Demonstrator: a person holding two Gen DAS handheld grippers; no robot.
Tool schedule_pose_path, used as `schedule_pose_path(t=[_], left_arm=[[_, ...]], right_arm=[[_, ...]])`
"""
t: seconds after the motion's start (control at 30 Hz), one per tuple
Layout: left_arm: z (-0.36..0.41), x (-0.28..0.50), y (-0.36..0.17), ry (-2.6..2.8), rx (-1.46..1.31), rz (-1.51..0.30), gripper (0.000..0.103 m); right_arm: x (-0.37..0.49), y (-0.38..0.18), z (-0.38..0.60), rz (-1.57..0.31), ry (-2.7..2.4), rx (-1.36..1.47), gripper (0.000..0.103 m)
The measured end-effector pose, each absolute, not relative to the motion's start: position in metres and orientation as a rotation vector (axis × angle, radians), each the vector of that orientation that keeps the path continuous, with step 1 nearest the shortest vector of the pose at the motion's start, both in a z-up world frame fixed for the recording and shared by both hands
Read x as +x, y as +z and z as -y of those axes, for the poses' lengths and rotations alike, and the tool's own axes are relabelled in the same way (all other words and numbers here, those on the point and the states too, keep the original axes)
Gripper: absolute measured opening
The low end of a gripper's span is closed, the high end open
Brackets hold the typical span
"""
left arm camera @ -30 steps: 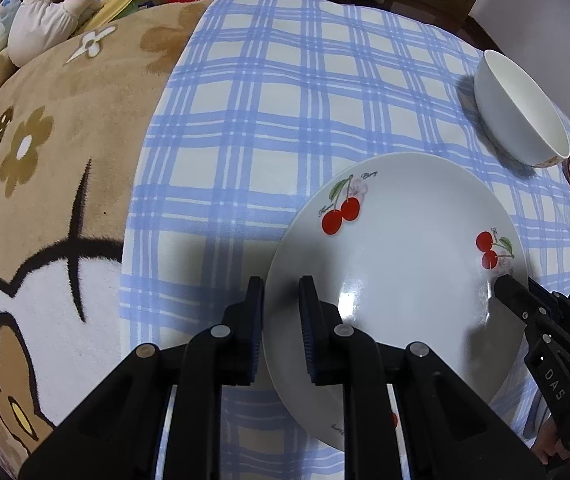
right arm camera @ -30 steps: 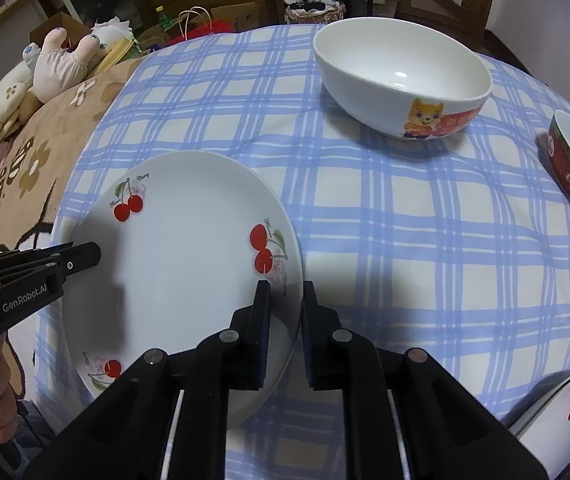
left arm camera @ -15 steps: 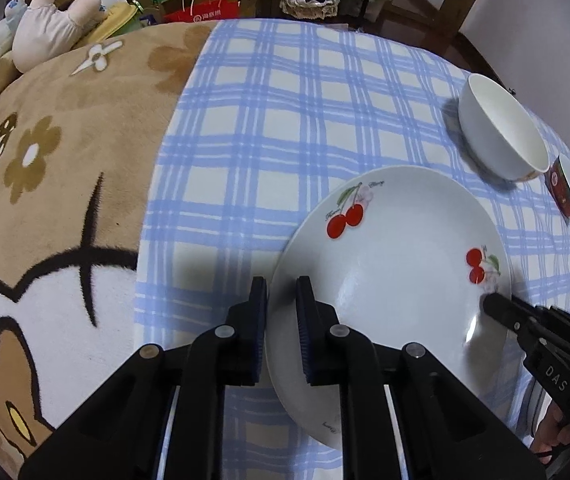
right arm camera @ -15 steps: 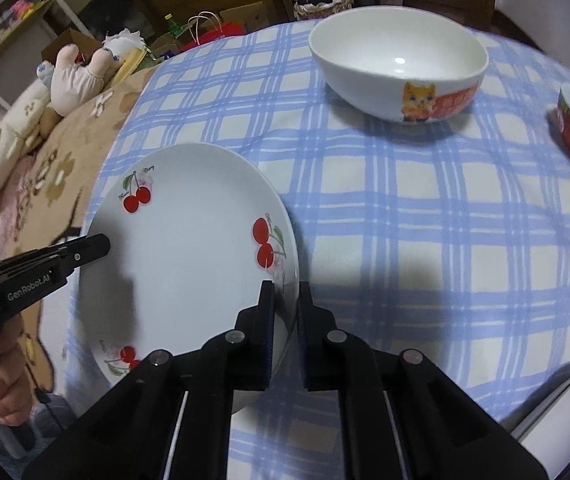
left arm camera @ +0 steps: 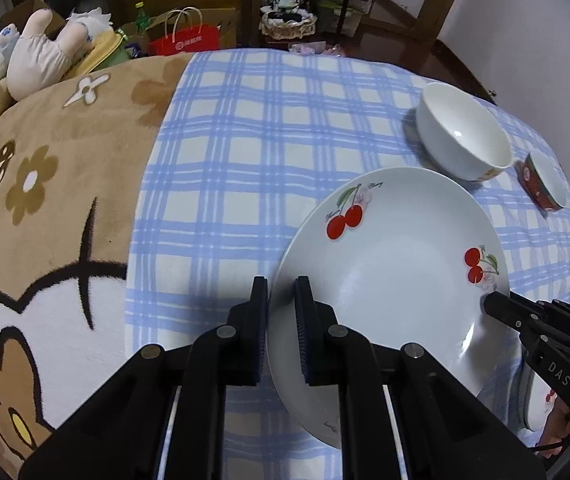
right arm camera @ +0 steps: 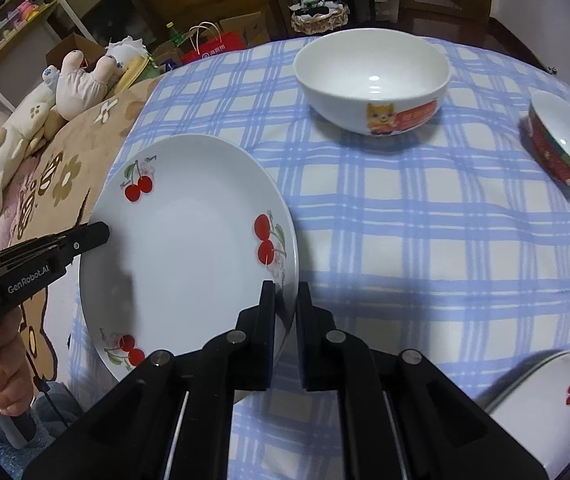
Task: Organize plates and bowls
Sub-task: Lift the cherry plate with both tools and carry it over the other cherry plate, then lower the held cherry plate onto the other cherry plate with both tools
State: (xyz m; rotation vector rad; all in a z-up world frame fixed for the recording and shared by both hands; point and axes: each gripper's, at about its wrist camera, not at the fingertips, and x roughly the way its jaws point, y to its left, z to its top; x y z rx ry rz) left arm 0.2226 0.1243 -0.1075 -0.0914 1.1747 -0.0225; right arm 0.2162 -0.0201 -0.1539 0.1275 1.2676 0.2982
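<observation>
Cherry plate (left arm camera: 397,280) empty, gripped at opposite rims by left tool (left arm camera: 281,312) and right tool (right arm camera: 285,312), white bowl (right arm camera: 371,80) and red bowl (right arm camera: 565,148) empty toward the surface's far edge

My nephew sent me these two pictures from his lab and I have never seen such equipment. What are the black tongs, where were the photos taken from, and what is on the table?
There is no robot here. A person holds a hand-operated two-finger gripper in each hand, and each carries a wide-angle camera looking along its fingers. One picture comes from the left gripper, the other from the right gripper. Both are shut on opposite rims of one cherry plate, held between them. On the blue checked tablecloth stand a white bowl with a cartoon animal and a small red bowl. Another cherry plate lies near the right gripper.
</observation>
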Motion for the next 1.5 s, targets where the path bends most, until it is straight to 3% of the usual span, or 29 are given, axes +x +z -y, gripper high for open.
schedule_pose_path(t=[1.5], left_arm=[[0.088, 0.157, -0.042, -0.322, 0.013, -1.143, 0.013]], right_arm=[[0.109, -0.047, 0.22, -1.163, 0.026, 0.206, 0.007]])
